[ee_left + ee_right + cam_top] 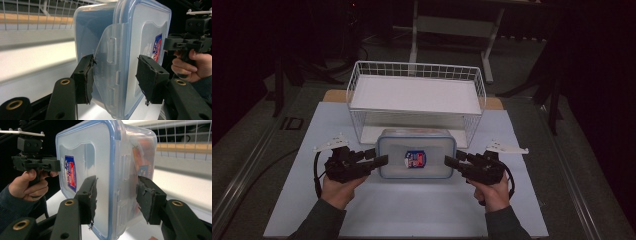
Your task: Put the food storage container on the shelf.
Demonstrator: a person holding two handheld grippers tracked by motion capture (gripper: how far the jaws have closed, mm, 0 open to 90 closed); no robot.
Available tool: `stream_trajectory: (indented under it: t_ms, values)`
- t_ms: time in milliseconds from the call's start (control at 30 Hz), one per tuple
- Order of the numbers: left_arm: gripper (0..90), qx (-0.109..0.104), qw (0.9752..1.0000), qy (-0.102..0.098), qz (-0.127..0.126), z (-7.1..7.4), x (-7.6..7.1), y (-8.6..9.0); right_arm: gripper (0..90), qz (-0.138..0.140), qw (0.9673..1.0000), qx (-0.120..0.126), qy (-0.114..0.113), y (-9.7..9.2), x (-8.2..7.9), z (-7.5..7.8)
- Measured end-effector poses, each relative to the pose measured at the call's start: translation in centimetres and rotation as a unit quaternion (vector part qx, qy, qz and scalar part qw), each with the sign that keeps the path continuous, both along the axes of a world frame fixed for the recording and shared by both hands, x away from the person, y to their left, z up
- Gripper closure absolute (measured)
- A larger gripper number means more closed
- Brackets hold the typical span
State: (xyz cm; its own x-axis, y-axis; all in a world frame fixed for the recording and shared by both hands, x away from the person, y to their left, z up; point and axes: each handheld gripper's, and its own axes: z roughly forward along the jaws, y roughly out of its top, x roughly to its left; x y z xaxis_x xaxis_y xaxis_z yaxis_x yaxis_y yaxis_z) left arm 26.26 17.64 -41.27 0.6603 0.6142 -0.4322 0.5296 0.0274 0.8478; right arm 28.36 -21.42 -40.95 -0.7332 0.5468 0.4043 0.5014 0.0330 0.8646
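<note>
Evidently the step is a two-handed lift of the lidded plastic container (pixel 417 153) toward the wire basket shelf (pixel 417 95) behind it. Nearest, the left tool (pixel 382 160) is clenched on the container's left end; in its own view one pad (pixel 86 77) presses the side latch flap while the other sits against the lid. The right tool (pixel 451 161) grasps the opposite end the same way. The container hangs between them, just in front of the basket, above the white bench (pixel 412 210). Best to raise both hands evenly, keep the box level, clear the basket's front rim, and not let the flap flex loose.
</note>
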Motion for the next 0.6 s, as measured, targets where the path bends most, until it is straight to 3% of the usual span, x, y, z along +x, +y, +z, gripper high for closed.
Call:
stream_trajectory:
  t_ms: [600]
  values:
    - [48.7,0.000,0.9994,-0.035,0.006,4.0,1.7,1.0,51.7,0.001,0.9994,0.007,-0.035,1.0,1.7,3.5]
